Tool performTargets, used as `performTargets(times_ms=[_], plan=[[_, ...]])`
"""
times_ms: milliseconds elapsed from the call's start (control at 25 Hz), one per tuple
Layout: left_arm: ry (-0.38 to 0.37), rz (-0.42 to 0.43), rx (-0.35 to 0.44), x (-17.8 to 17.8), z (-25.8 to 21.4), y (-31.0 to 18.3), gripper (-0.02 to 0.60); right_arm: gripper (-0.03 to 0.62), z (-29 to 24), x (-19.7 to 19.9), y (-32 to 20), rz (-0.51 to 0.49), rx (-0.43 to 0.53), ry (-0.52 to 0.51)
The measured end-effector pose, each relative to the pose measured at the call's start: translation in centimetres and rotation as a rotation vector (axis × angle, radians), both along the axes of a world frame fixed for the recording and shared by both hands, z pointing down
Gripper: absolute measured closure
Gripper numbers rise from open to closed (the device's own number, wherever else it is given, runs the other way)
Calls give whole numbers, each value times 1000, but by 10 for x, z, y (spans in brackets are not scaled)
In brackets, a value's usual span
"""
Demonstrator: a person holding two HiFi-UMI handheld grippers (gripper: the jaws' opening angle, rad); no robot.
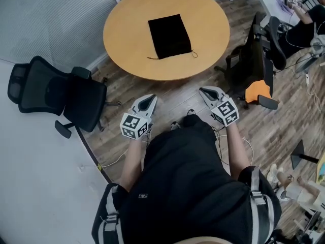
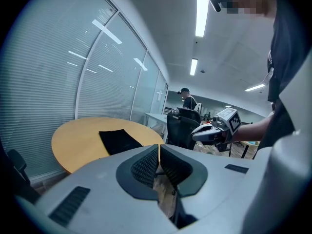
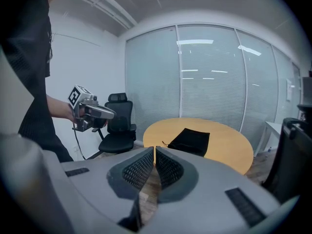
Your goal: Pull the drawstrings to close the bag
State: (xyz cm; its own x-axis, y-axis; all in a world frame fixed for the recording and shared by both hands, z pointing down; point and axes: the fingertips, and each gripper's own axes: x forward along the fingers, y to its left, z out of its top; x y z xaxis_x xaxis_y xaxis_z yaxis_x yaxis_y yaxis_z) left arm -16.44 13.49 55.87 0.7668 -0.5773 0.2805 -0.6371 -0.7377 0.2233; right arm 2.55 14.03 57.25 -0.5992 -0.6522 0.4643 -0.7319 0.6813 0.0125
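A black drawstring bag (image 1: 169, 35) lies flat on the round wooden table (image 1: 127, 29), its open end toward me with thin drawstrings (image 1: 193, 53) trailing at both near corners. The bag also shows in the left gripper view (image 2: 119, 141) and in the right gripper view (image 3: 190, 140). Both grippers hang in the air over the floor, well short of the table. My left gripper (image 1: 151, 98) is shut and empty. My right gripper (image 1: 202, 90) is shut and empty as well. Each gripper is seen from the other's camera: the right gripper (image 2: 195, 134) and the left gripper (image 3: 111, 114).
A black office chair (image 1: 56, 98) stands to the left of the table. Another black chair (image 1: 254, 60) with an orange cloth (image 1: 258, 90) on its seat stands to the right. A person (image 2: 187, 99) is at desks in the background. Glass walls with blinds ring the room.
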Motion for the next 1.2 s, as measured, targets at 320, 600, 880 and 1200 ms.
performTargets(times_ms=[320, 600, 880, 1200], plan=[[1, 7, 3, -3, -1, 2, 561, 525, 0, -2, 3, 7, 9, 12], [8, 11, -8, -1, -2, 0, 561, 525, -2, -4, 7, -5, 1, 13], [8, 9, -25, 8, 1, -10, 561, 525, -2, 3, -4, -14, -3, 26], [-11, 26, -29, 23, -1, -26, 561, 525, -1, 15, -22, -8, -8, 13]])
